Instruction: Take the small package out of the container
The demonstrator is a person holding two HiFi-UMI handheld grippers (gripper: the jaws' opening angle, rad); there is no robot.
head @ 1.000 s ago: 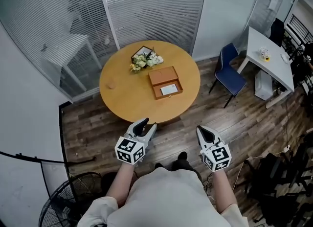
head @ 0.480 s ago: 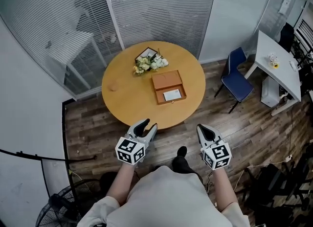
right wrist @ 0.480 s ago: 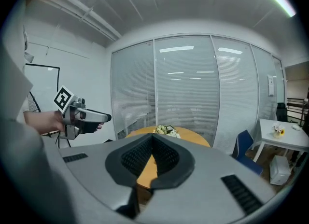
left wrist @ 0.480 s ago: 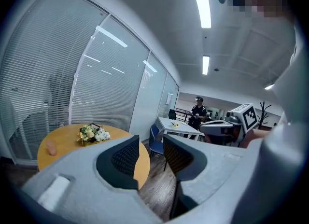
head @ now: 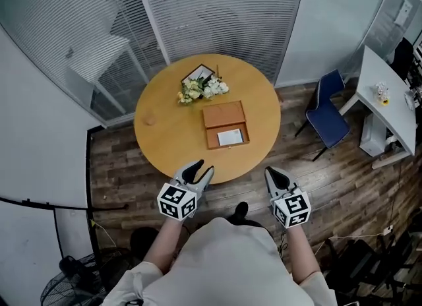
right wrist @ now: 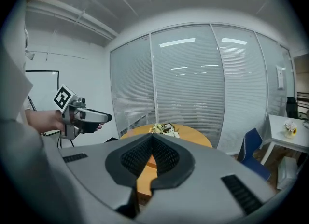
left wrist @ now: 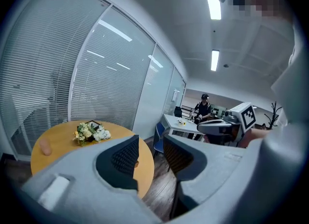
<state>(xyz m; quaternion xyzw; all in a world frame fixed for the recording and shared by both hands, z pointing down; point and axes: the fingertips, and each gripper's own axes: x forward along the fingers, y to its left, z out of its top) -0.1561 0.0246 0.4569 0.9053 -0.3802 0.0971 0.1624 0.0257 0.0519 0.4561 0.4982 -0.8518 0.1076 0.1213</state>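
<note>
1. Left tongs (head: 195, 169) apart and empty; right tongs (head: 275, 177) together, empty.
2. White package (head: 229, 138) lies in the open box (head: 224, 115), mid-bench (head: 165, 141).
3. Looks light, flat and thin, so I'd pinch one edge gently.

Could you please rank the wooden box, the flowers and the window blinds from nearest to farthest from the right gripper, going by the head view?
1. Wooden box: open on the table, on the near side, closest to the right gripper.
2. Flowers: towards the table's far edge, left of the box.
3. Window blinds: on the wall beyond the table.
</note>
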